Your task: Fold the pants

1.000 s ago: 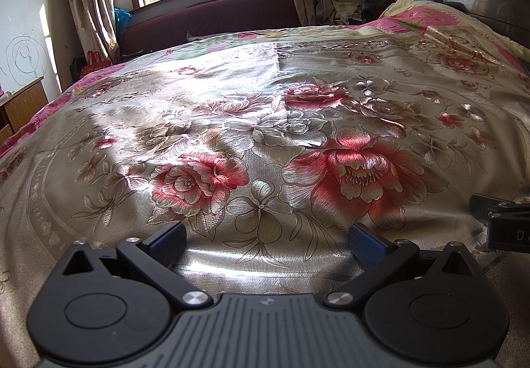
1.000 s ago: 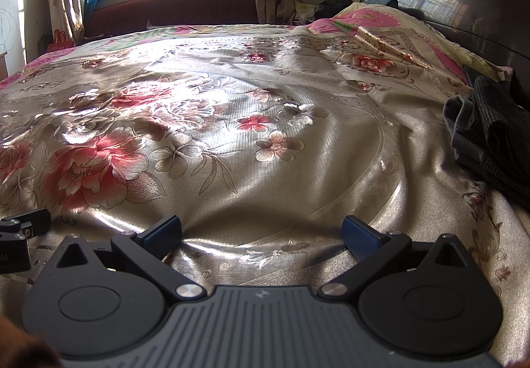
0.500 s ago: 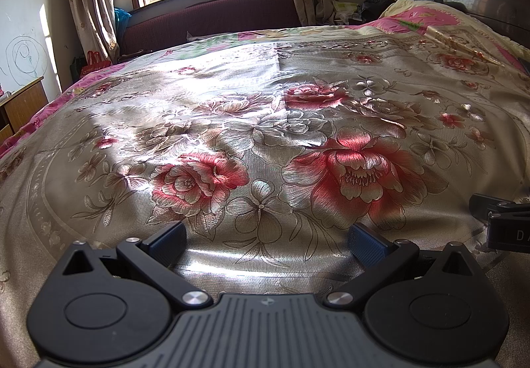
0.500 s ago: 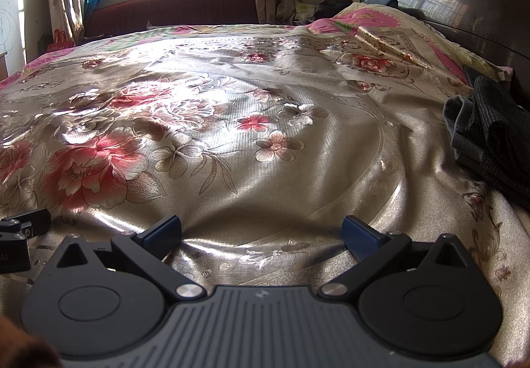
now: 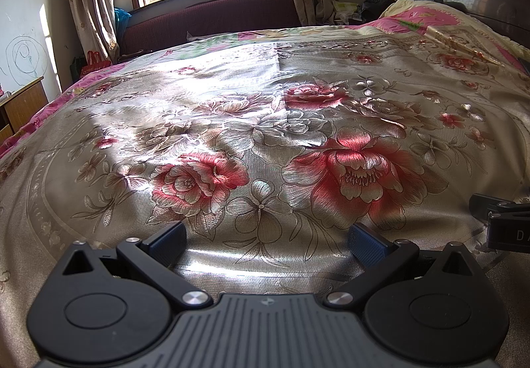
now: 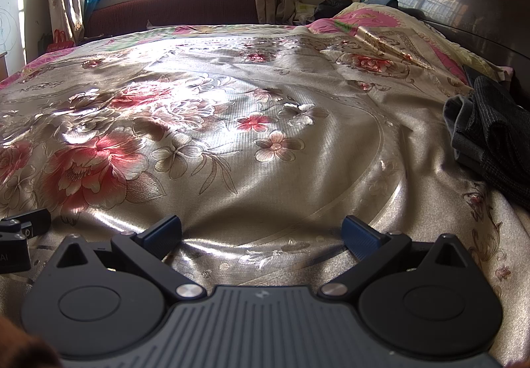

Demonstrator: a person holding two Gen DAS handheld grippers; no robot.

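Note:
Dark grey pants (image 6: 490,142) lie crumpled at the right edge of the bed in the right wrist view, far to the right of my right gripper. They do not show in the left wrist view. My left gripper (image 5: 266,240) is open and empty, low over the near part of the floral bedspread (image 5: 265,136). My right gripper (image 6: 261,234) is open and empty, also low over the bedspread (image 6: 232,123). Each gripper's body shows at the edge of the other's view, the right one (image 5: 503,222) and the left one (image 6: 20,235).
A dark wooden headboard (image 6: 463,3) stands at the right with pink pillows (image 6: 374,20) before it. A maroon sofa (image 5: 212,17) sits under the window behind the bed. A wooden desk (image 5: 20,103) is at the far left.

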